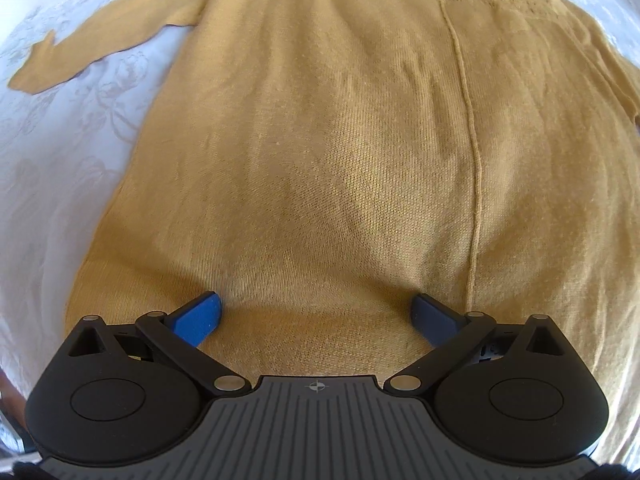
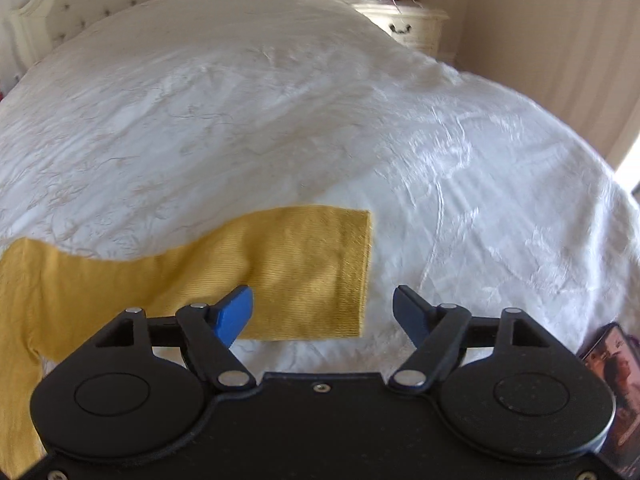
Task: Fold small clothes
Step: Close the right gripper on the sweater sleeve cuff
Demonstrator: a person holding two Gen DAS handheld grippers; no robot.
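Sweater: you have the mustard knit (image 1: pixel 320 152) spread flat on the bed (image 2: pixel 280 112), body smooth, neck edge at the far side of the left view.
Left sleeve: it (image 1: pixel 100 44) lies angled out over the white cover, away from the body, not yet folded in.
Right sleeve: its cuff end (image 2: pixel 312 272) lies straight and flat on the cover, just ahead of your right claw.
Left claw: it (image 1: pixel 318 320) is released, jaws spread wide above the lower body of the knit near the hem, gripping nothing.
Right claw: it (image 2: pixel 324 312) is also released, jaws apart with nothing in them; the near pad sits over the sleeve, the other over bare cover beyond the cuff.
Step in hand: judging by the flat garment and both sleeves out, you are about to bring a sleeve across the body.
Grip: take the cuff by its ribbed edge, both layers together, and keep the cover out of the bite; the bedspread is wrinkled and could lift with it.
Carry: lift only enough to clear the knit, then lay the sleeve across the chest so the fold falls at the shoulder seam.
Left help: you could press the body lightly so it does not slide.
Risk: loose knit stretches; pull gently.
Clutter: a printed case (image 2: pixel 612 368) lies at the right edge; steer clear.
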